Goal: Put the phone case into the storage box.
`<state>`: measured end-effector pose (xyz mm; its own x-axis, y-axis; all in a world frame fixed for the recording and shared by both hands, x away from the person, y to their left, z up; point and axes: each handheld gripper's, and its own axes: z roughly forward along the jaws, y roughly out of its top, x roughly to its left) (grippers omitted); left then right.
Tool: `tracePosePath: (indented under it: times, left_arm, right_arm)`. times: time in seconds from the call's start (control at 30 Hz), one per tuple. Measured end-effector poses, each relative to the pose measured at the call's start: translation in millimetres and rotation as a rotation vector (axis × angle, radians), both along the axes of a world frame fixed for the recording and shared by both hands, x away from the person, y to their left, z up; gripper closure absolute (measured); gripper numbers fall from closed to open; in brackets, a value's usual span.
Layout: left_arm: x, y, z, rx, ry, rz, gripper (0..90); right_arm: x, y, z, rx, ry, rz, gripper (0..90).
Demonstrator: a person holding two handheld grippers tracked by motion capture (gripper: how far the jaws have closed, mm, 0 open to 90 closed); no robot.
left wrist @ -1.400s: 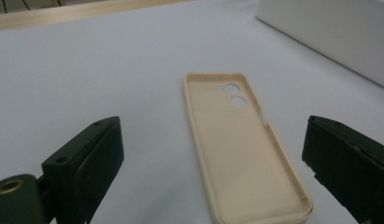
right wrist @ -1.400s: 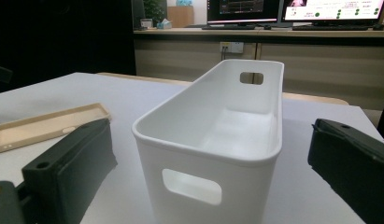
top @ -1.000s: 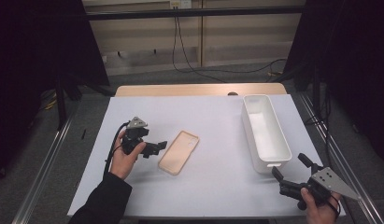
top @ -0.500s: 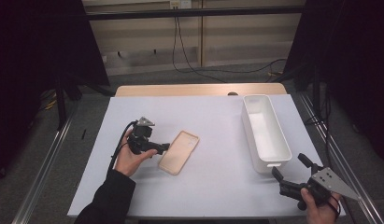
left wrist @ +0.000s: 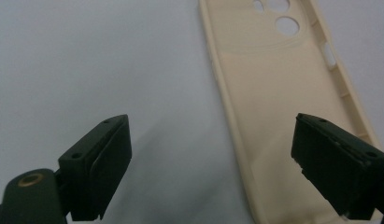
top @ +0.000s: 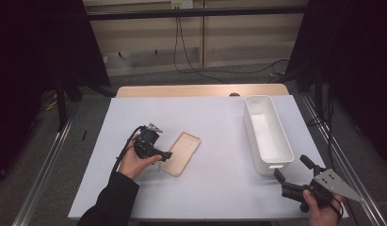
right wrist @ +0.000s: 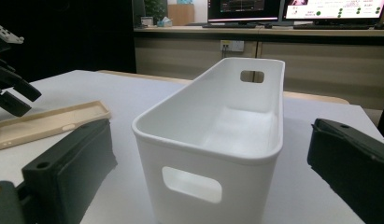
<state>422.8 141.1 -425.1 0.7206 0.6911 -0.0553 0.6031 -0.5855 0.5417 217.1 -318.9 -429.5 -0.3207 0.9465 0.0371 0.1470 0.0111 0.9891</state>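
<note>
Phone case (top: 181,153), beige, lay hollow side up on my desk (top: 214,127), its lower end cut off in the left gripper view. I had the left tongs (top: 164,155) wide at its near edge. My right tongs (top: 291,175), wide, faced the white bin (top: 268,136).

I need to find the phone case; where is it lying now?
In the high view the phone case lies flat on the table's left half, just right of the left hand-held gripper and left of the white bin.
</note>
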Motion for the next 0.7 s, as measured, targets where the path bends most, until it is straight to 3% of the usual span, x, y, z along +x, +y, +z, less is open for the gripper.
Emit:
tracePosePath:
  times: [0.33,0.5,0.6,0.7]
  left_arm:
    - [-2.3,-4.9,-3.6,0.023,0.049,-0.02,17.8]
    - [-3.1,-5.6,-4.5,0.023,0.072,-0.042,28.6]
    - [-4.5,-7.8,-6.1,0.064,0.063,-0.043,31.8]
    - [-6.0,-8.4,-4.9,0.062,0.067,-0.048,36.4]
  right_arm:
    - [0.2,0.7,-0.2,-0.005,0.001,0.004,0.0]
    - [0.2,0.5,-0.2,-0.002,0.002,0.004,0.0]
    - [0.2,0.7,-0.1,-0.004,0.001,0.005,0.0]
    - [0.1,0.7,-0.1,-0.003,0.002,0.005,0.0]
